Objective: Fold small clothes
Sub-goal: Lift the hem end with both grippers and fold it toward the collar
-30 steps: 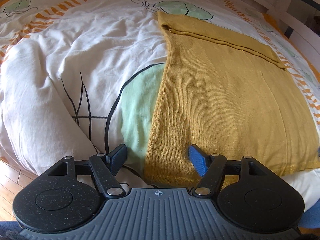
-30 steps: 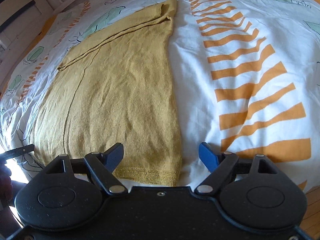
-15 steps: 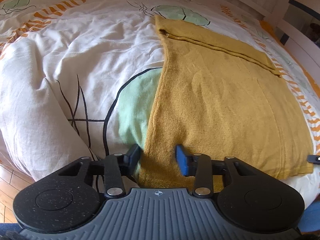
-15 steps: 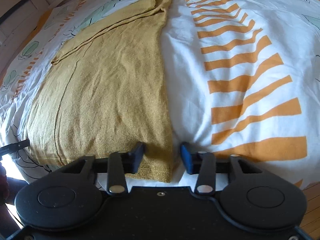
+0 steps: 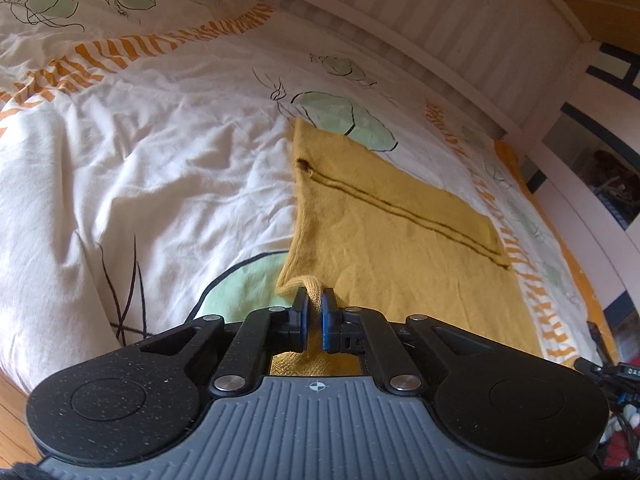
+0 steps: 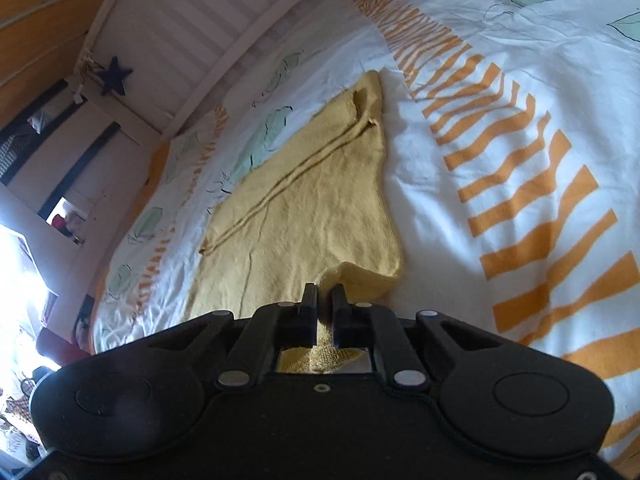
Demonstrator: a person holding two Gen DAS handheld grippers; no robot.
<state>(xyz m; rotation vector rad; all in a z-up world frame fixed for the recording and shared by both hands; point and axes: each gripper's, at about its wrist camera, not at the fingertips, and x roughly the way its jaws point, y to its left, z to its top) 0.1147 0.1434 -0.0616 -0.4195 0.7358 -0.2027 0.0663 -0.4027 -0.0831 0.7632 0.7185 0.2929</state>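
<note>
Left wrist view: the left hand-held gripper (image 5: 314, 307) has just closed and pinches the near hem corner of the mustard knit garment (image 5: 400, 248), lifting it off the duvet (image 5: 160, 152). The right hand-held gripper (image 6: 323, 300) likewise clamps the other hem corner. Beyond, the garment lies flat on the bed, faintly creased.

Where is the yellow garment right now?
The yellow garment lies on the patterned duvet, stretching toward the headboard. Its near hem is pinched at two corners by the left gripper and right gripper.
</note>
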